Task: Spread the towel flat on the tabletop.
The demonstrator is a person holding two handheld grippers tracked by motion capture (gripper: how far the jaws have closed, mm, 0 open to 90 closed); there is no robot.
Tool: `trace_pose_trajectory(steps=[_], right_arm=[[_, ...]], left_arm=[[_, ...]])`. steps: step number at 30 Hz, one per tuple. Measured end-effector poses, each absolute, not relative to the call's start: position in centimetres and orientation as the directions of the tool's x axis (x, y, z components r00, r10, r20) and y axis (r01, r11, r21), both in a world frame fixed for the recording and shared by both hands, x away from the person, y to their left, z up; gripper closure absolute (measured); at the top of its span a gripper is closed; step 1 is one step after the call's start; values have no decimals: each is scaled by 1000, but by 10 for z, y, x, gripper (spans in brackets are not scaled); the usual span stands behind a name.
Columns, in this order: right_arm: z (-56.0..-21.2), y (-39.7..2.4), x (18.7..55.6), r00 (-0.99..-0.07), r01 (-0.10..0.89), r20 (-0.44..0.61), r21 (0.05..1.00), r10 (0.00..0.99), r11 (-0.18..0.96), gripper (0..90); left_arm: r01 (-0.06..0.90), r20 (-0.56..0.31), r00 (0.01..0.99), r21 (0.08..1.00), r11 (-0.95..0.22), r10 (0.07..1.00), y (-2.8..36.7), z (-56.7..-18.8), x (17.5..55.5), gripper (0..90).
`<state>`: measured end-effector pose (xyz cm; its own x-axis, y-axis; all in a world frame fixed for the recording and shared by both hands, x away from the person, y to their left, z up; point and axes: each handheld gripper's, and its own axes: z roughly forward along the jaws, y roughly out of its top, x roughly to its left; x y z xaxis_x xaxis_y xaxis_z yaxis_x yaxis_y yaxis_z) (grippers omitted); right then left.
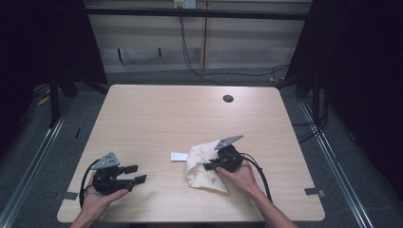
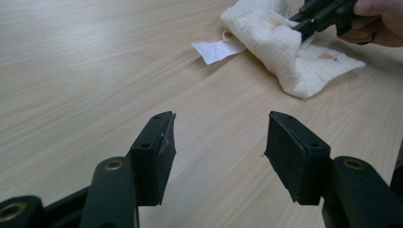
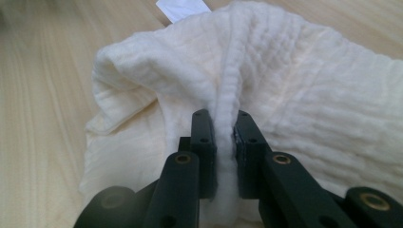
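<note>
Right tool pinches a raised fold of the cream cloth, jaws pressed on the ridge of fabric, seen close in the right gripper view. The cloth lies bunched on the worktop at about 5 o'clock from its centre, its near corner not far from the front edge. A white label sticks out of the cloth at 9 o'clock, flat on the wood. Left tool sits at 7 o'clock of the worktop, jaws spread with nothing between them, bare wood under the gap in the left gripper view. It is well apart from the cloth, with open wood between. The whole far half is free, save a dark round hole near the far edge at 1 o'clock. Cloth is well clear of the right edge.
</note>
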<state>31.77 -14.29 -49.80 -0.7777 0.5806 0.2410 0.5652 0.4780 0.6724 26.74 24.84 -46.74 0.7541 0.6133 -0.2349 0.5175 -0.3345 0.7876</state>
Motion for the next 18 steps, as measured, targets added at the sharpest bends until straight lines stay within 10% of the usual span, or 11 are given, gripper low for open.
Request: trace_pose_trajectory(steps=[18], right_arm=[[-494, -111, 293, -816, 530, 254, 687, 519, 497, 632]], left_arm=[[462, -213, 833, 776, -430, 512, 208, -467, 268, 415]])
